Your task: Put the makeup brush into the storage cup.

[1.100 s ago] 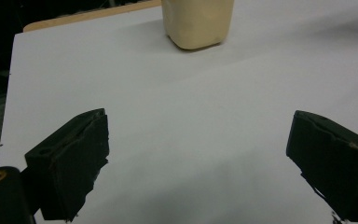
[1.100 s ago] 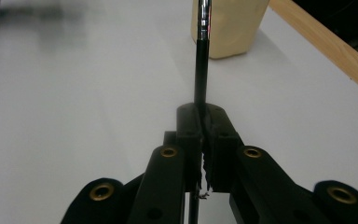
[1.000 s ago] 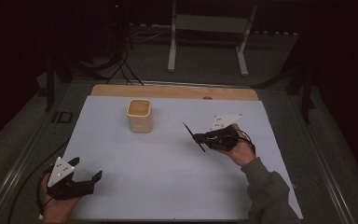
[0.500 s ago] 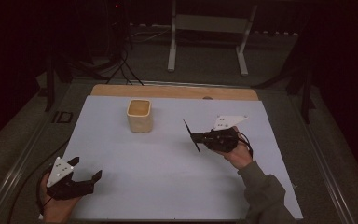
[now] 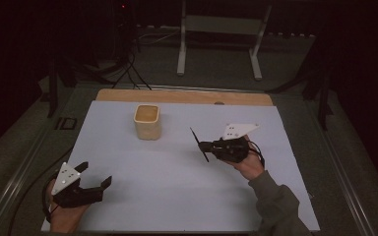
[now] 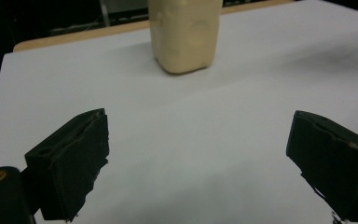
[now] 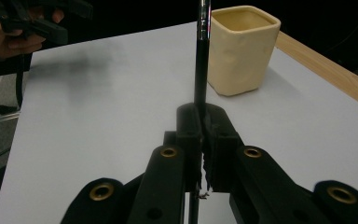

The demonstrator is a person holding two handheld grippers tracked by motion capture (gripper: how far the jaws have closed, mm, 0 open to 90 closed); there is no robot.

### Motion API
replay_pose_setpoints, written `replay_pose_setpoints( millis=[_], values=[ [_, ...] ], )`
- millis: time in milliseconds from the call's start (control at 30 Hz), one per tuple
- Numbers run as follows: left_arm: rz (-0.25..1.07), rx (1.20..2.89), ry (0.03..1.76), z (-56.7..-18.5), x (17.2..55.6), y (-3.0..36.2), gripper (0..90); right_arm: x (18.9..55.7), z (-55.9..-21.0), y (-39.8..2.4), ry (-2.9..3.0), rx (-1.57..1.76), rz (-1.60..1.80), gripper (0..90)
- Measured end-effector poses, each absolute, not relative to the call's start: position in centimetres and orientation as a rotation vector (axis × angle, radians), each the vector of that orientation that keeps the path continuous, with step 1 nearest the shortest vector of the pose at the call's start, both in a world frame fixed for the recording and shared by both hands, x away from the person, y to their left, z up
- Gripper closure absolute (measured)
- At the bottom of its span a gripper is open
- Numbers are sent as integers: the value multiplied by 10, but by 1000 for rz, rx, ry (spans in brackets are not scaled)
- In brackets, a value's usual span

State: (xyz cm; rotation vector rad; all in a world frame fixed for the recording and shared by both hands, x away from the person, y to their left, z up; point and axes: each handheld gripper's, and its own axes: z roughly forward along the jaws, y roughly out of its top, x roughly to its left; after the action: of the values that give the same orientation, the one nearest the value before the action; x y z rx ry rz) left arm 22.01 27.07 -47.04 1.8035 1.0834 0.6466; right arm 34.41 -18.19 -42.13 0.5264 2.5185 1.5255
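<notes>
Up front, a thin black rod (image 5: 198, 144) is pinched between the closed jaws of the right tool (image 5: 207, 146), which a hand (image 5: 246, 164) holds over the right half of the desk (image 5: 177, 177). The rod stands across the jaws, sticking out past them on both sides; in the right tool's view (image 7: 201, 70) it rises straight up from the clamped jaws. A cream cup (image 5: 147, 121) with squarish sides stands upright on the white sheet toward the far side, well apart from the rod, to its left. The left tool (image 5: 94, 173) sits at the near left corner with jaws spread wide and nothing between them, pointing toward the cup (image 6: 185, 32).
</notes>
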Motion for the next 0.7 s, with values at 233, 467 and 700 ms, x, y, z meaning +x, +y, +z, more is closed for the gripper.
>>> replay_pose_setpoints(
  millis=[233, 467, 700],
  values=[
    [627, 1794, 1048, -460, 221, 256, 69, 342, -419, -177, 2504, 515, 1549, 859],
    [591, 1795, 1012, -452, 228, 241, 69, 340, -416, -171, 2489, 498, 1572, 859],
    [557, 1777, 977, -445, 238, 221, 69, 339, -415, -167, 2472, 494, 1597, 859]
  ],
)
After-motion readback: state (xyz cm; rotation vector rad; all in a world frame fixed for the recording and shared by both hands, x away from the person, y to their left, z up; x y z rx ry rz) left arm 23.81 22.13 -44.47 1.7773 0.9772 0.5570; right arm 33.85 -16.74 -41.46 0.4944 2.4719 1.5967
